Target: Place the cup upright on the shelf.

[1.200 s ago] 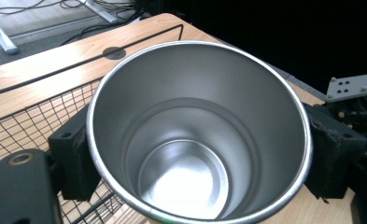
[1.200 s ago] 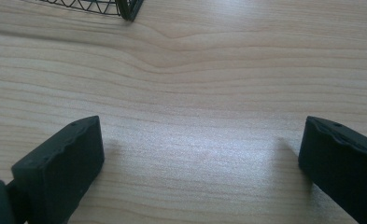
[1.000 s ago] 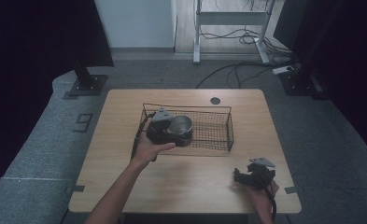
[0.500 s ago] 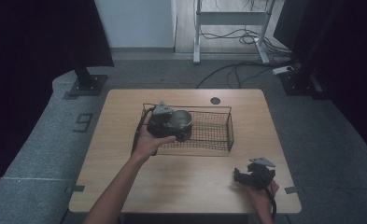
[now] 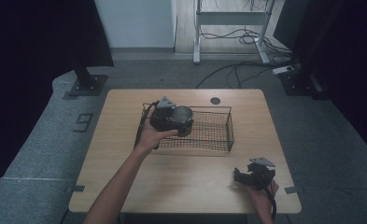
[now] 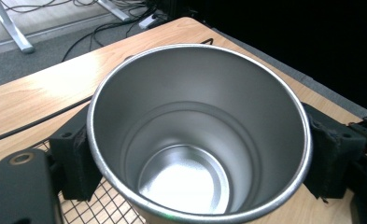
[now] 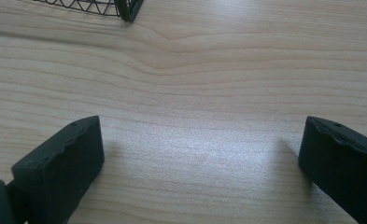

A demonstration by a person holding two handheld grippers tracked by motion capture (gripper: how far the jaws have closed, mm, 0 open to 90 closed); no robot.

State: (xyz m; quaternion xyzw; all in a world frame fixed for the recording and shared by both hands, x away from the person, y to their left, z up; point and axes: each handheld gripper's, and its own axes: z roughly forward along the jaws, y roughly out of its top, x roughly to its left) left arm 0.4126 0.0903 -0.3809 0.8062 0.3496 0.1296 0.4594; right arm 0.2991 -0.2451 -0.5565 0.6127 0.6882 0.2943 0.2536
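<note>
A steel cup (image 6: 200, 135) sits between the black pads (image 6: 78, 158) of my left gripper (image 5: 172, 119), which is shut on it. The cup (image 5: 183, 115) hangs open side up over the left end of a black wire basket (image 5: 218, 133) in the high view. My right gripper (image 5: 246, 177) rests low at the table's front right corner. Its jaws stand wide open over bare wood in the right gripper view, with one black pad (image 7: 64, 163) at the left and nothing between them.
The wooden table (image 5: 125, 168) has a round dark grommet (image 5: 215, 100) at its far edge. A corner of the wire basket (image 7: 125, 9) lies ahead of the right gripper. Cables (image 5: 237, 70) and stand feet lie on the floor beyond the table.
My left gripper has carried the cup a little farther from the person, over the basket's left end. The right gripper has stayed where it was.
</note>
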